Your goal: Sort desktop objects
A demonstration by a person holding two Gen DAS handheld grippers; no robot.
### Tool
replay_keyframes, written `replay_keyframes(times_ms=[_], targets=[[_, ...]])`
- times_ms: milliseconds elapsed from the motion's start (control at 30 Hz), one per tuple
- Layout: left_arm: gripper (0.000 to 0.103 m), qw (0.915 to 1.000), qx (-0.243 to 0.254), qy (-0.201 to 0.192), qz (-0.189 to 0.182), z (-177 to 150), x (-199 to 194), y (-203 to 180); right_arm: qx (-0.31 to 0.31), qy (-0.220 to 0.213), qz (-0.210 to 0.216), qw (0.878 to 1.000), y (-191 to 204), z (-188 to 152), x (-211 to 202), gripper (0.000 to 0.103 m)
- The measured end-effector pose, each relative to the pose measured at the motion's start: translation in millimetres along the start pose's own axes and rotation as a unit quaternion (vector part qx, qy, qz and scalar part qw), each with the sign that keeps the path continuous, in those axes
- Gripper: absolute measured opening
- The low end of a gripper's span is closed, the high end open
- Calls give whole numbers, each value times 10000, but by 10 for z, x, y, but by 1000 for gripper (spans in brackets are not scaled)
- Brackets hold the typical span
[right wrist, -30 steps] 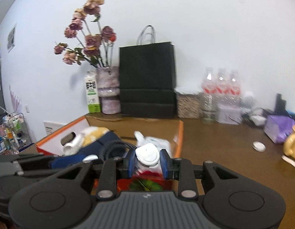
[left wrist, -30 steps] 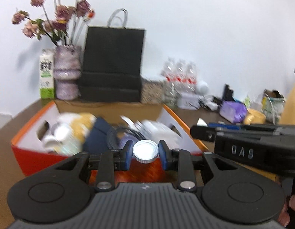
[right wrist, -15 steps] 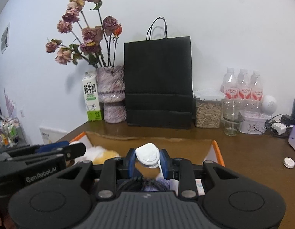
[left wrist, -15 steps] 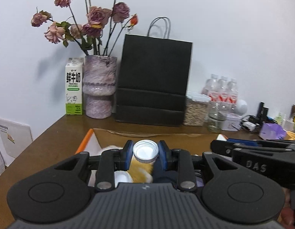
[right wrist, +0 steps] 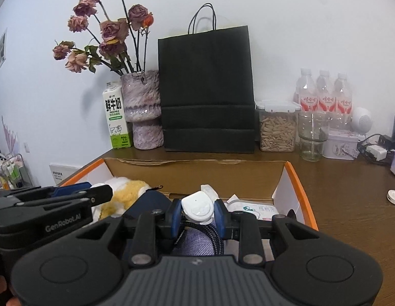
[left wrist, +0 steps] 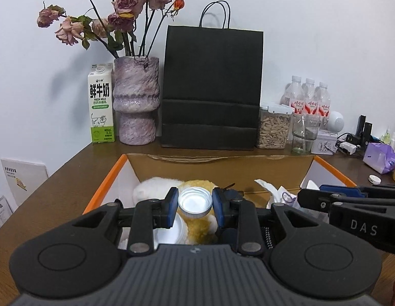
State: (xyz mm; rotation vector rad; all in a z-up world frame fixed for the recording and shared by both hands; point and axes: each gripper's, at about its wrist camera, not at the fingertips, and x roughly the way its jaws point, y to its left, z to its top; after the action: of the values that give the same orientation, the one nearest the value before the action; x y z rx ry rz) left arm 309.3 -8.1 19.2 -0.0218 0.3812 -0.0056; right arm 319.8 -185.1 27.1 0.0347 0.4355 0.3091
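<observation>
A: Entry, both hands over the cardboard box (left wrist: 115,170). Left gripper (left wrist: 195,207), lower centre of the left wrist view: jaws drawn in to a narrow gap and clamped on a white round cap (left wrist: 195,201), hollow side facing the camera, blue pads touching its rim on both sides.

B: And the right?

A: Right gripper (right wrist: 197,215), lower centre of its own view: same narrow set, pads pressed on a small white rounded case (right wrist: 198,207). I cannot tell what the case is. Both items hang above the box interior, not resting on anything.

B: What lies under them?

A: Under the cap, a yellow-and-white plush toy (left wrist: 195,225) and a white disc (left wrist: 169,230), lower centre. Under the case, a braided cable (right wrist: 215,237) coiled on purple fabric, with a wipes packet (right wrist: 251,209) just right of it.

B: So the step in hand is the drop?

A: My reading, yes: release into the box. To do it well, lower each item close to the contents before parting the jaws. The cap is light and round and would likely roll or bounce off the plush if let go from height. Keep the two tools apart; the right one already crowds the right edge of the left view.

B: Anything left outside?

A: One small white cap (right wrist: 394,196) on the brown desk (right wrist: 350,199), far right, well apart from the box.
</observation>
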Motion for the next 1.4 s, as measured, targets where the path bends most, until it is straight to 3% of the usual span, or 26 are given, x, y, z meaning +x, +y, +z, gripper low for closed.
replay_keyframes(times_ms=[100,133,167,200,233,267,333,833,1400], targets=[[32,9999,35,-94,14,-8,-27,-5,-57,-27,-79,9999,22,-19,-25,32],[35,9999,50,-135,18,-5,-44,-1,-63,-53,-131,9999,25,-27,-36,50],[51,9998,44,-188,35,-5,-66,7,-72,-111,-179,9998,29,-38,-57,77],[72,9996,29,-273,80,-5,-100,18,-80,-210,-225,9995,33,-46,-89,89],[83,9991,7,-379,194,-1,-131,32,-80,-342,-308,9989,34,-51,-133,96],[101,9979,3,-549,355,1,-179,51,-88,-442,-346,9984,32,-44,-174,97],[103,9956,-34,-815,460,5,-262,88,-35,-595,-282,9978,11,-30,-260,103],[103,9958,39,-791,459,-20,-396,45,-50,-643,-319,9974,-38,-125,-435,103],[103,9949,109,-841,546,-337,-774,-37,-123,-583,-360,9976,-32,-485,-761,103]])
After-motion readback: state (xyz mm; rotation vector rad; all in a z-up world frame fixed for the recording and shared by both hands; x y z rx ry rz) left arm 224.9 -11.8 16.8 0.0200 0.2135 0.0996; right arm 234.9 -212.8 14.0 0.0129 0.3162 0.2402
